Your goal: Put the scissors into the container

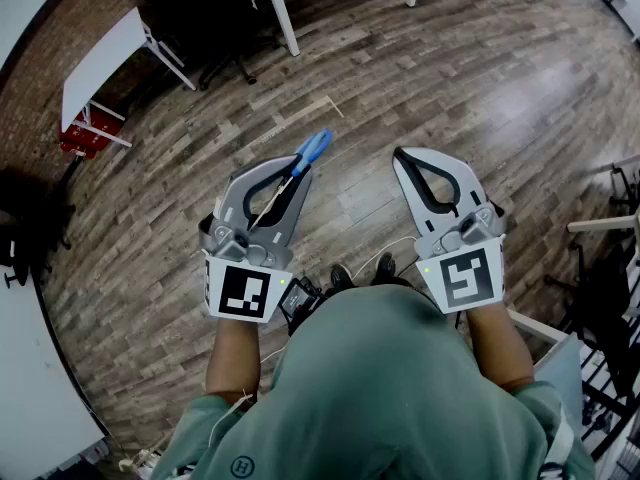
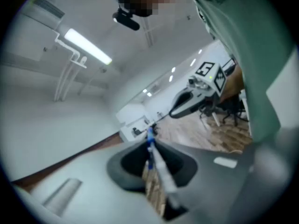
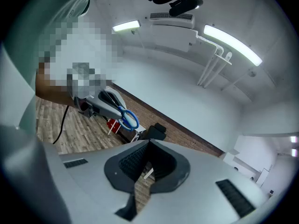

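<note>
My left gripper (image 1: pixel 300 172) is shut on a pair of scissors (image 1: pixel 296 168), held in the air above the wooden floor. Their blue handles (image 1: pixel 314 149) stick out past the jaw tips and the metal blades lie back between the jaws. In the left gripper view the scissors (image 2: pixel 156 164) run along the gap between the jaws. My right gripper (image 1: pixel 399 155) hangs beside it, shut with nothing in it; its tips meet in the right gripper view (image 3: pixel 149 142). That view also shows the blue handles (image 3: pixel 128 118). No container is in view.
A white table (image 1: pixel 100 56) and a red object (image 1: pixel 78 134) stand at the far left, with a dark chair (image 1: pixel 205 18) behind them. White table legs (image 1: pixel 283 13) rise at the top. The person's green shirt (image 1: pixel 380 388) fills the bottom.
</note>
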